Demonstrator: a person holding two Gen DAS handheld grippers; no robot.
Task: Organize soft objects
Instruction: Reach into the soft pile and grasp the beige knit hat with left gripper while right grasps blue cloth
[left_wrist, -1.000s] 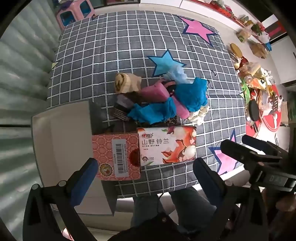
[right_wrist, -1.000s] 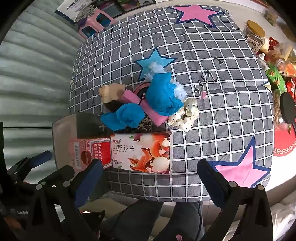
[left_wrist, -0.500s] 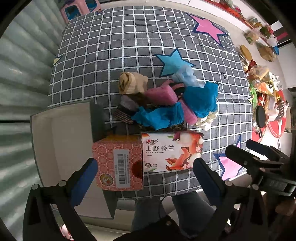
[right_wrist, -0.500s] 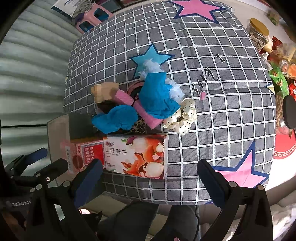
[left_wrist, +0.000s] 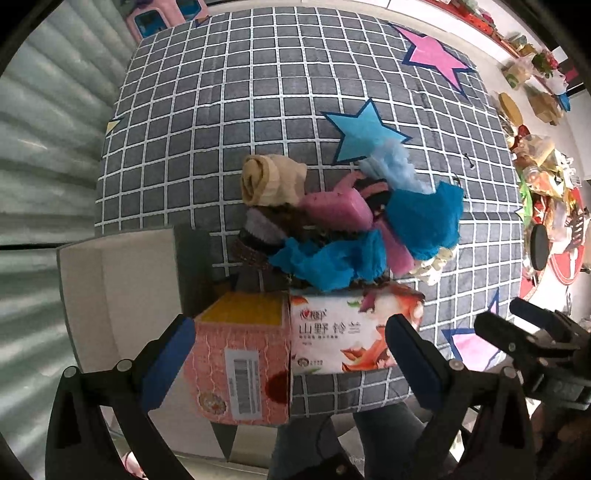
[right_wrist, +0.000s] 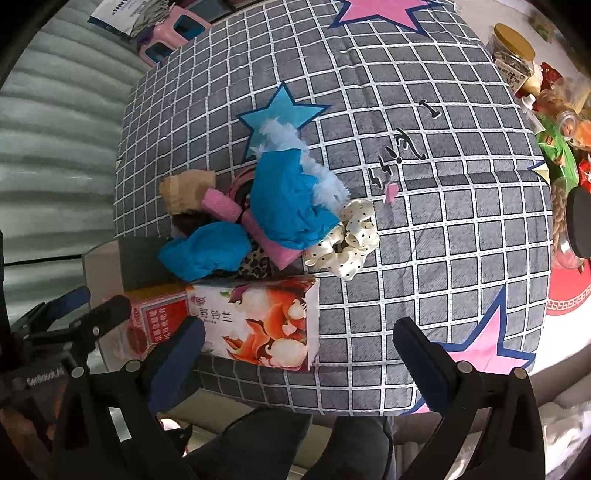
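A heap of soft things lies mid-table: blue cloths (left_wrist: 421, 218) (right_wrist: 291, 206), a pink sponge (left_wrist: 338, 208), a rolled tan sock (left_wrist: 269, 179) (right_wrist: 184, 190), a light blue fluffy piece (left_wrist: 393, 166) and a white dotted scrunchie (right_wrist: 345, 242). In front stand a white tissue pack (left_wrist: 347, 330) (right_wrist: 258, 325) and a pink box (left_wrist: 240, 362). My left gripper (left_wrist: 290, 363) is open and empty, hovering over the two boxes. My right gripper (right_wrist: 299, 360) is open and empty above the pack's right end.
An open grey bin (left_wrist: 122, 295) stands left of the boxes at the table's near edge. The checked cloth with stars (right_wrist: 424, 184) covers the table. Jars and snack packets (right_wrist: 546, 96) crowd the right side. A pink stool (right_wrist: 173, 33) stands beyond the far edge.
Both grippers have come down and forward toward the boxes and the heap, which look larger now. Both stay open. Nothing on the table has moved.
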